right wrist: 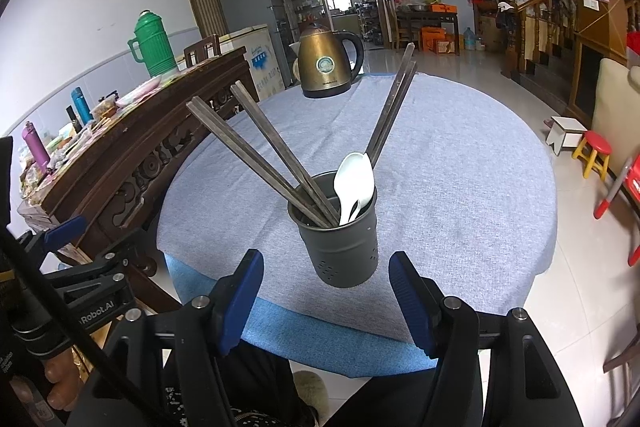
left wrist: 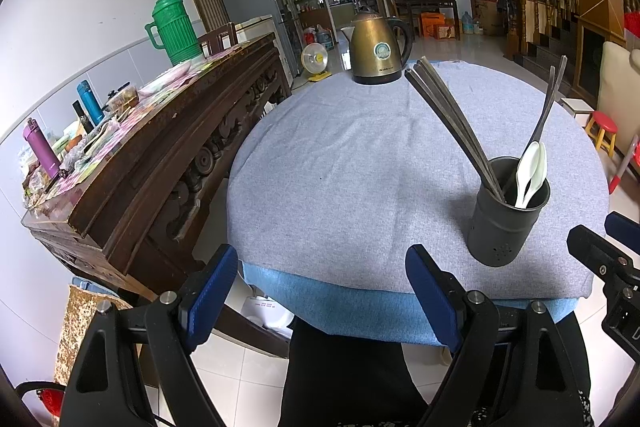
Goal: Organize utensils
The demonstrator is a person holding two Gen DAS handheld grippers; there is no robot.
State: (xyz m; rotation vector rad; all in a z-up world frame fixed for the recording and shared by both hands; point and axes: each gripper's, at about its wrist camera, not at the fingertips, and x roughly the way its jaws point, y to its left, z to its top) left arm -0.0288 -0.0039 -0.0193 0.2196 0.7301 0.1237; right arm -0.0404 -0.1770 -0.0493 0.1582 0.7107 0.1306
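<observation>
A dark grey utensil holder [right wrist: 340,247] stands near the front edge of the round table with a grey cloth [right wrist: 460,167]. It holds several dark chopsticks [right wrist: 256,151] and white spoons [right wrist: 354,183]. My right gripper [right wrist: 326,303] is open and empty, just in front of the holder. My left gripper [left wrist: 322,301] is open and empty at the table's front edge, left of the holder [left wrist: 504,223], where chopsticks [left wrist: 452,119] and white spoons [left wrist: 530,173] also show.
A brass kettle [left wrist: 376,47] stands at the table's far edge. A cluttered wooden sideboard [left wrist: 160,131] with a green thermos [left wrist: 174,27] runs along the left. Small stools [right wrist: 594,153] stand on the tiled floor at right.
</observation>
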